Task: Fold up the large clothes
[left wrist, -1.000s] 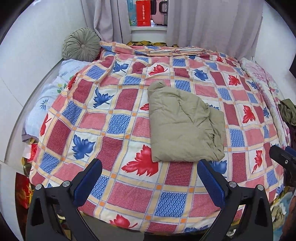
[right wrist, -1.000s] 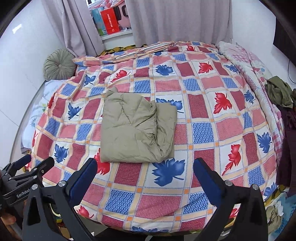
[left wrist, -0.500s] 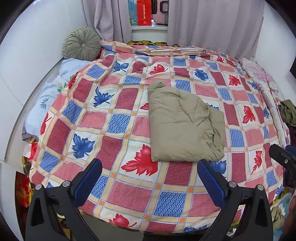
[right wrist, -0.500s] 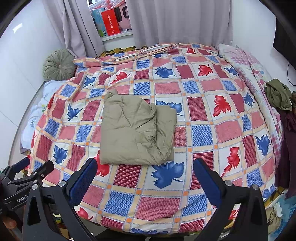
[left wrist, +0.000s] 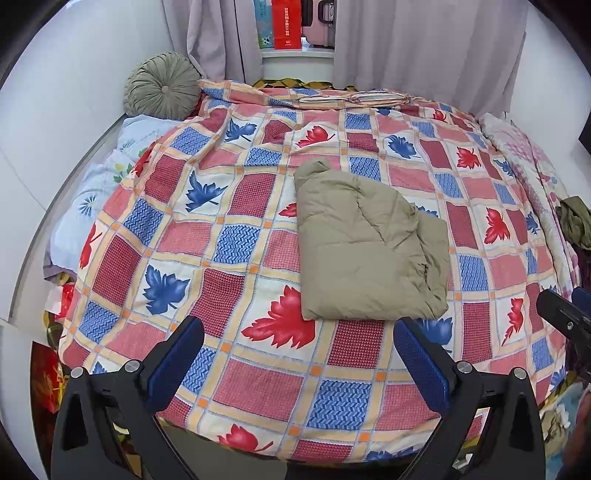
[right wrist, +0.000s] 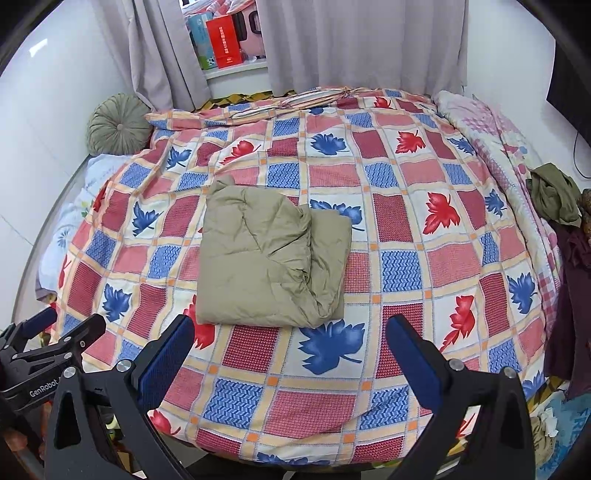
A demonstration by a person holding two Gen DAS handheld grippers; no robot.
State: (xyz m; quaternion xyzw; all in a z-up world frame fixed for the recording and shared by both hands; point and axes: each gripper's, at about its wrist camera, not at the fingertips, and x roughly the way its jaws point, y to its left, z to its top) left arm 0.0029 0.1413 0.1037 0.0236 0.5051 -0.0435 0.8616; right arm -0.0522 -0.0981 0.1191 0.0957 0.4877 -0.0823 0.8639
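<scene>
Bedspread (left wrist: 236, 243) in red, pink and blue squares with leaf prints covers the whole bed, and the folded khaki padded garment (left wrist: 365, 251) lies flat on it, a little to the 3 o'clock side of centre in the left wrist view. In the right wrist view the same garment (right wrist: 266, 258) sits toward 9 o'clock of centre, its looser folded edge turned to 3 o'clock and one corner poking up at 12 o'clock.

The left gripper (left wrist: 297, 354) hangs over the near edge of the bed at 6 o'clock, its blue-padded fingers (left wrist: 177, 354) spread wide with nothing between them. It is near the garment's front edge but clear of it. The right gripper (right wrist: 288, 350) hangs likewise at 6 o'clock in its own view, jaws spread wide and empty, also apart from the cloth.

A round green pleated cushion (left wrist: 162, 86) rests at 11 o'clock against the wall, beside a pale floral pillow (left wrist: 107, 177). Grey curtains (left wrist: 424, 48) hang at 12 o'clock, with a red box (left wrist: 286, 24) on the sill between them. A crumpled olive cloth (right wrist: 554, 195) lies at 3 o'clock at the bed's edge.
</scene>
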